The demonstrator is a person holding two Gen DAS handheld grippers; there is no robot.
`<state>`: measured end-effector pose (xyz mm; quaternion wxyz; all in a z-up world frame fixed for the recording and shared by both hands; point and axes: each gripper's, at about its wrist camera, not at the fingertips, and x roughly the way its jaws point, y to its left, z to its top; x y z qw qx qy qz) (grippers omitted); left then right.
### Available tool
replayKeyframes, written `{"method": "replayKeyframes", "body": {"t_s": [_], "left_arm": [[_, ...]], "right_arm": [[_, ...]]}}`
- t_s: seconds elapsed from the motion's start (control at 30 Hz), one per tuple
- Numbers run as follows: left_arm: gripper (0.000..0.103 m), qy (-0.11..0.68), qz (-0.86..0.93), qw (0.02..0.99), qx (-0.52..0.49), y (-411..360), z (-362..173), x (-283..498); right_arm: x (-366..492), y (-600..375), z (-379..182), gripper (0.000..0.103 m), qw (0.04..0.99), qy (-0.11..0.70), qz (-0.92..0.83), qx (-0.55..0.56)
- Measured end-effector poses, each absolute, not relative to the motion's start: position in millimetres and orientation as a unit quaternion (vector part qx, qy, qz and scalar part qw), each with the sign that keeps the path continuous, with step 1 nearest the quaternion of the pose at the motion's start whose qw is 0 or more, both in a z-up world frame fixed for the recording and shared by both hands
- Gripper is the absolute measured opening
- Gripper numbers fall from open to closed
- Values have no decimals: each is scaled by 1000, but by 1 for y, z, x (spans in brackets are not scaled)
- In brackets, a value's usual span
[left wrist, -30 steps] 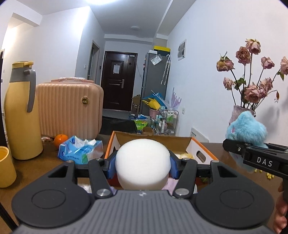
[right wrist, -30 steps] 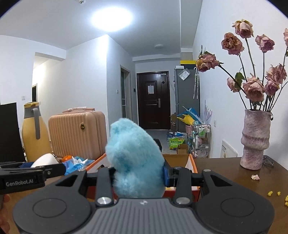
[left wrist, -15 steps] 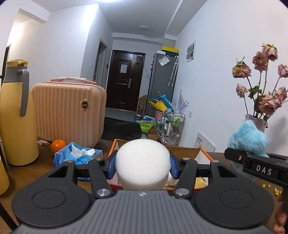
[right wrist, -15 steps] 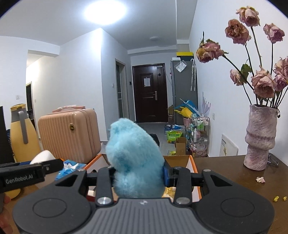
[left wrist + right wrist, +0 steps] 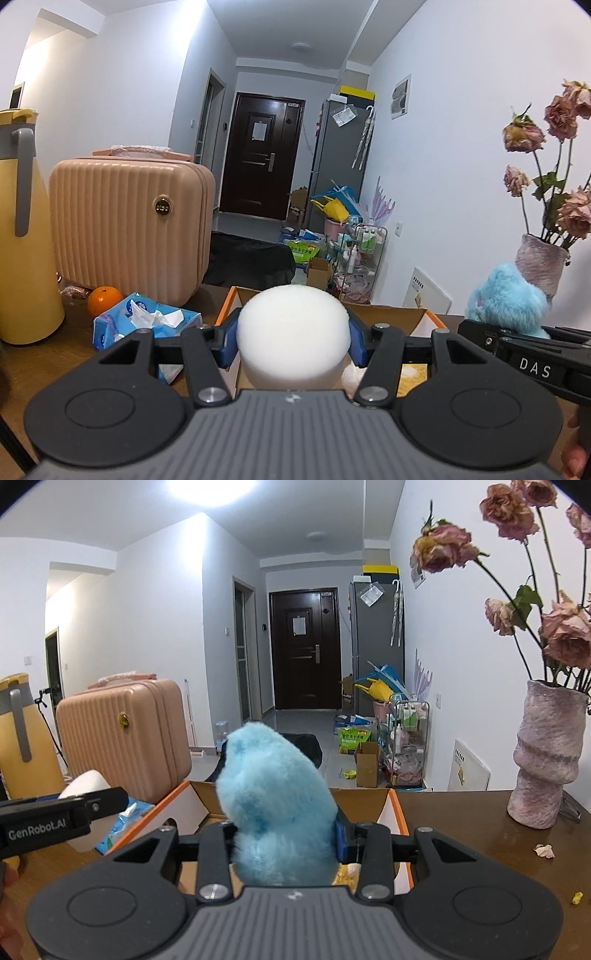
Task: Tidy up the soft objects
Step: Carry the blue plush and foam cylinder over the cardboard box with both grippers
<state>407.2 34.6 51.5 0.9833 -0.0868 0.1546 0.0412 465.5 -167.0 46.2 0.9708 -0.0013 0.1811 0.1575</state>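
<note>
The white foam ball (image 5: 293,332) sits clamped between the blue pads of the left claw (image 5: 293,339), held above the near end of an open cardboard box (image 5: 384,319) with orange edges. The fluffy blue plush toy (image 5: 275,805) is squeezed in the right claw (image 5: 284,834), whose jaws are drawn tight into the fur, also over the box (image 5: 192,805). In the left view the toy (image 5: 506,301) shows off to the right, just beside the ball's claw.

The box rests on a dark brown wooden surface (image 5: 461,823). To its left lie a blue tissue pack (image 5: 147,319) and an orange (image 5: 104,299), with a peach ribbed suitcase (image 5: 129,225) standing behind them and a tall yellow thermos jug (image 5: 22,236) at the far left. On the right side of the surface stands a mottled pink vase (image 5: 546,753) with dried roses (image 5: 443,548), and a few loose petals (image 5: 545,850) lie near it.

Beyond the surface, a white-walled hallway runs to a dark door (image 5: 304,648), with a grey fridge (image 5: 376,642) and a cluttered wire cart (image 5: 408,731) along the right wall. A small cardboard carton (image 5: 365,764) sits on the floor.
</note>
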Motion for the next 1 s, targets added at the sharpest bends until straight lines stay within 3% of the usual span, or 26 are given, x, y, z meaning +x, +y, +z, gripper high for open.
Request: {"method": "replayKeyframes", "body": {"t_s": [0.63, 1.0], "left_arm": [[56, 191, 69, 976, -79, 43, 28, 470], [56, 208, 86, 972, -65, 45, 11, 495]], "right_arm": [[525, -146, 10, 37, 958, 235, 158, -37], [526, -139, -9, 37, 964, 207, 163, -31]]}}
